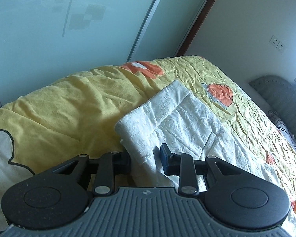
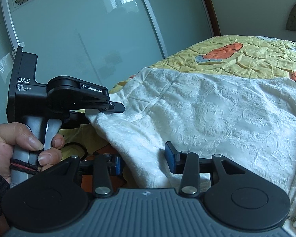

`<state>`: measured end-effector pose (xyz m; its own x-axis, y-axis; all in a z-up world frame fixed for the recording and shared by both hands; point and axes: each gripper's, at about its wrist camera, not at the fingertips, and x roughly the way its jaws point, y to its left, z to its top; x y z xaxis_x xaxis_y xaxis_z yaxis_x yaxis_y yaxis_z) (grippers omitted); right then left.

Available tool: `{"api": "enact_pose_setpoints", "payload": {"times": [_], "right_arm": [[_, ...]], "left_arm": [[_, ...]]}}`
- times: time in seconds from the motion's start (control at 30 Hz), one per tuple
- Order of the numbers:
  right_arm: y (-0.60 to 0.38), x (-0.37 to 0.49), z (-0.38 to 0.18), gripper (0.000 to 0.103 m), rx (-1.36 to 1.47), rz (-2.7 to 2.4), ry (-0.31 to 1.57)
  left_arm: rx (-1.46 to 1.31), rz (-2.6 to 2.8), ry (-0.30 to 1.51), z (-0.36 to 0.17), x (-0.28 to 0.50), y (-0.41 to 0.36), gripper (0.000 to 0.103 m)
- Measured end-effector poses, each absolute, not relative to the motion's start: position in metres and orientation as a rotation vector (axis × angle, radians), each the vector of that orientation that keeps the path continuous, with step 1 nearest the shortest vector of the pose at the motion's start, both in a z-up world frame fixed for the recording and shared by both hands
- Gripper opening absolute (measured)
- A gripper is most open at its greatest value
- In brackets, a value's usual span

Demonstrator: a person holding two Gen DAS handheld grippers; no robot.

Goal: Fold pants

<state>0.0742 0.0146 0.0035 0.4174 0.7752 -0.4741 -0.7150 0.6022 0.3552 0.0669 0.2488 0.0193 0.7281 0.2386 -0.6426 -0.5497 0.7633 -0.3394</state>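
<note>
White textured pants (image 1: pixel 187 118) lie folded on a yellow quilt (image 1: pixel 69 108). In the left wrist view my left gripper (image 1: pixel 146 158) is shut on a bunched near edge of the pants, with cloth squeezed between both pads. The right wrist view shows that left gripper (image 2: pixel 110 110) from the side, pinching the left corner of the pants (image 2: pixel 207 108), with a person's hand (image 2: pixel 29 144) around its handle. My right gripper (image 2: pixel 144 161) sits at the near edge of the pants. Cloth lies between its spread fingers (image 2: pixel 170 156), and the pads do not press on it.
The quilt (image 2: pixel 246 59) has orange patches and covers the whole bed. A frosted sliding wardrobe door (image 1: pixel 49 39) stands close behind the bed's far side. A grey headboard (image 1: pixel 276 90) is at the right, with wall sockets (image 1: pixel 277 43) above it. A black cable (image 2: pixel 78 148) hangs below the left gripper.
</note>
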Motion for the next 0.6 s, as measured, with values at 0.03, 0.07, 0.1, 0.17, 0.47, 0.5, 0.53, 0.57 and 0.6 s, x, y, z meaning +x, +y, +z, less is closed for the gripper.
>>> {"api": "enact_pose_setpoints", "payload": {"times": [0.03,0.07,0.1,0.17,0.47,0.5,0.53,0.57,0.6], "right_arm": [[0.015,0.074,0.004,0.042,0.104,0.943,0.650],[0.014,0.073,0.005,0.051,0.107,0.957,0.650],[0.013,0.071,0.007,0.066,0.103,0.958,0.654],[0.003,0.065,0.015,0.074,0.111,0.943,0.654],[-0.114,0.121,0.040,0.077,0.587,0.892,0.724],[-0.121,0.132,0.038,0.078,0.628,0.879,0.748],[-0.125,0.142,0.036,0.079,0.660,0.878,0.773],[-0.126,0.152,0.033,0.079,0.688,0.891,0.802],[-0.125,0.160,0.030,0.079,0.712,0.903,0.829]], "left_arm": [[-0.540,0.460,0.612,0.019,0.067,0.248,0.031],[-0.535,0.462,0.612,0.019,0.068,0.248,0.031],[-0.531,0.466,0.613,0.019,0.068,0.247,0.031],[-0.518,0.475,0.616,0.022,0.071,0.246,0.031],[-0.068,0.355,0.414,0.061,0.063,0.149,0.015],[-0.013,0.329,0.400,0.058,0.061,0.134,0.015],[0.060,0.303,0.387,0.052,0.059,0.115,0.015],[0.129,0.287,0.373,0.045,0.058,0.100,0.015],[0.207,0.278,0.364,0.036,0.057,0.086,0.015]]}}
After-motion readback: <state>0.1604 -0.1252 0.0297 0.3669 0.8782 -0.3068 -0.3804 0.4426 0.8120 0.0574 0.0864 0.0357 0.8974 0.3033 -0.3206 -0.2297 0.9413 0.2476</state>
